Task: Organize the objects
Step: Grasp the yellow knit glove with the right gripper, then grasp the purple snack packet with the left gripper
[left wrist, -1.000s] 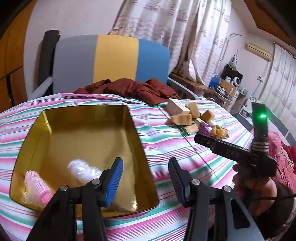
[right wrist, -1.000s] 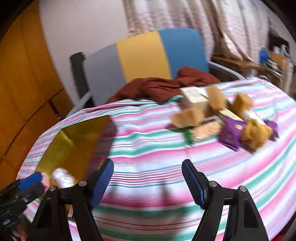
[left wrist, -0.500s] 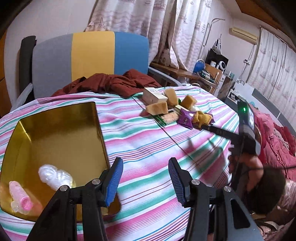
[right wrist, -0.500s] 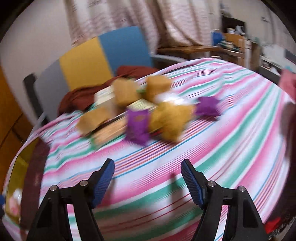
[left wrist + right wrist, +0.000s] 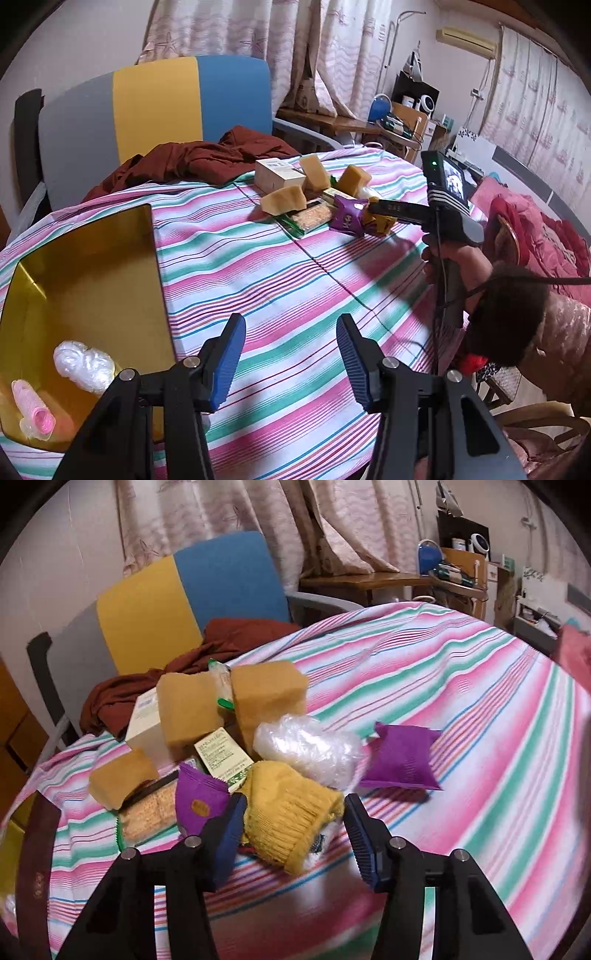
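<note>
A gold tin (image 5: 85, 266) sits at the left of the striped table and holds a pink hair roller (image 5: 32, 415) and a clear plastic wad (image 5: 83, 365). My left gripper (image 5: 291, 360) is open and empty beside the tin's right wall. My right gripper (image 5: 293, 832) is open, its jaws on either side of a yellow knitted piece (image 5: 291, 816) in the pile. The pile also has tan sponges (image 5: 188, 709), purple packets (image 5: 400, 757), a clear plastic wad (image 5: 306, 749), a cracker pack (image 5: 147, 818) and a white box (image 5: 144, 723).
A maroon cloth (image 5: 192, 162) lies at the table's far edge before a grey, yellow and blue chair (image 5: 155, 107). The same pile shows far right in the left wrist view (image 5: 317, 199), with the right gripper's body (image 5: 436, 218) over it. A cluttered desk (image 5: 406, 579) stands behind.
My right gripper has swung right from the tin and moved up to the pile, now straddling the yellow knitted piece. My left gripper has drifted right, off the tin.
</note>
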`<state>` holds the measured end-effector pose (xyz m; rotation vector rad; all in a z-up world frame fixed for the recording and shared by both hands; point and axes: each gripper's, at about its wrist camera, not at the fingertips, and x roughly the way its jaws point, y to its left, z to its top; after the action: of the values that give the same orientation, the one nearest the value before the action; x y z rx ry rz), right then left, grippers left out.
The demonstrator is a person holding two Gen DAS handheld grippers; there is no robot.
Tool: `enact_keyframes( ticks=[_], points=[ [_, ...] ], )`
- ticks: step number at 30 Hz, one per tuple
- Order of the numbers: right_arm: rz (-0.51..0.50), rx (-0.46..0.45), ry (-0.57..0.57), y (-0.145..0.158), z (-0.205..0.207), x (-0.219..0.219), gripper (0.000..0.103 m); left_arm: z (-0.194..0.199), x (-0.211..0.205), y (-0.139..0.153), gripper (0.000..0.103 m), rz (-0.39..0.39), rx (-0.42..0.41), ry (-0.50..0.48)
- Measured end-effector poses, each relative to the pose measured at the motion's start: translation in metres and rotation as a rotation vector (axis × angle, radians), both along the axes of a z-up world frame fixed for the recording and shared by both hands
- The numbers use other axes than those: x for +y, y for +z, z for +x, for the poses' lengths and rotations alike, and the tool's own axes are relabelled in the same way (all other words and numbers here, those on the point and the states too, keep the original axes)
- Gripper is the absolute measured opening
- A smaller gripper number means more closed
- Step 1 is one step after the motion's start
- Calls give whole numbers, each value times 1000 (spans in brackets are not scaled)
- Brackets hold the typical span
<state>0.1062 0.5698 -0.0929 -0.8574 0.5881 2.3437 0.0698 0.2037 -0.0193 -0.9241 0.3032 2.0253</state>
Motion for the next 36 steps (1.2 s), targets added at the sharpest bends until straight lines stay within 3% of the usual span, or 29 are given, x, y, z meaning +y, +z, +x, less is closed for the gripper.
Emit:
enact_keyframes(
  ticks=[10, 19, 32, 36],
  points=[
    [-12, 38, -5, -9, 15, -5, 35, 1, 40, -10, 52, -11, -41, -69],
    [-31, 110, -177, -15, 55, 8, 34, -10, 100, -20, 52, -15, -52, -121],
    [-69, 160, -164, -26, 62, 12, 35, -57, 219, -52, 52, -24, -90, -128],
    [-76, 169, -162, -28, 62, 13, 35, -64, 239, -55, 52, -20, -46, -142]
  ],
)
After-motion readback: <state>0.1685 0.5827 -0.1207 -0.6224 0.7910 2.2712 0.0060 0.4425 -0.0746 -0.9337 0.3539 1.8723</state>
